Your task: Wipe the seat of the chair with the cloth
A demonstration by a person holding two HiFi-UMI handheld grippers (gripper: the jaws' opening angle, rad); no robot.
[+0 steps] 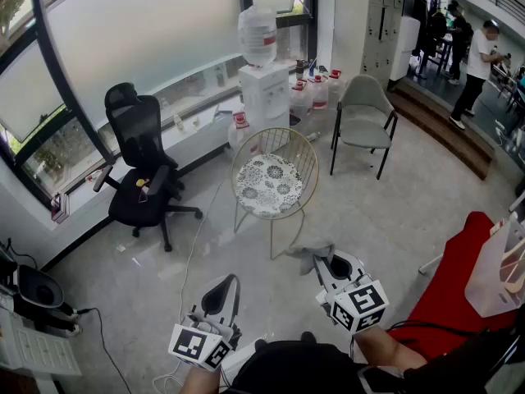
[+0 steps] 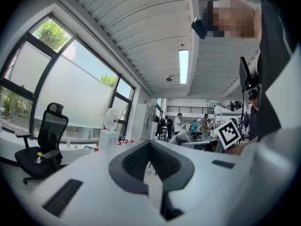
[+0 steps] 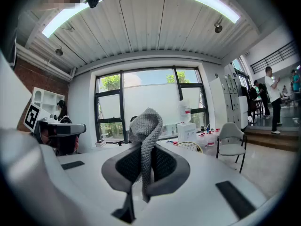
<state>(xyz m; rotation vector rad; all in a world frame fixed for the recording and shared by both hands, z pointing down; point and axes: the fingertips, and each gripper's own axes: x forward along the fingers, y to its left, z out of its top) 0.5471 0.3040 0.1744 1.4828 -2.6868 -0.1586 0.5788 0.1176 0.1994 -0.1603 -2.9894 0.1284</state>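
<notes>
The chair [image 1: 275, 179] is a gold wire frame with a round patterned seat cushion, standing mid-floor in the head view; it also shows small in the right gripper view [image 3: 190, 146]. My right gripper [image 1: 326, 263] is low and just right of the chair's front legs, shut on a grey knitted cloth [image 1: 308, 251]. In the right gripper view the cloth [image 3: 146, 126] sticks up from between the closed jaws of the right gripper [image 3: 143, 147]. My left gripper [image 1: 223, 286] hangs nearer to me at the lower left, shut on nothing [image 2: 150, 145].
A black office chair [image 1: 139, 171] stands left by the window. Behind the wire chair are a water dispenser [image 1: 264, 89] and several water bottles [image 1: 316, 89]. A grey chair [image 1: 365, 117] is back right. A cable [image 1: 193, 261] lies on the floor. Red fabric [image 1: 447, 294] is right. People [image 1: 476, 64] stand far off.
</notes>
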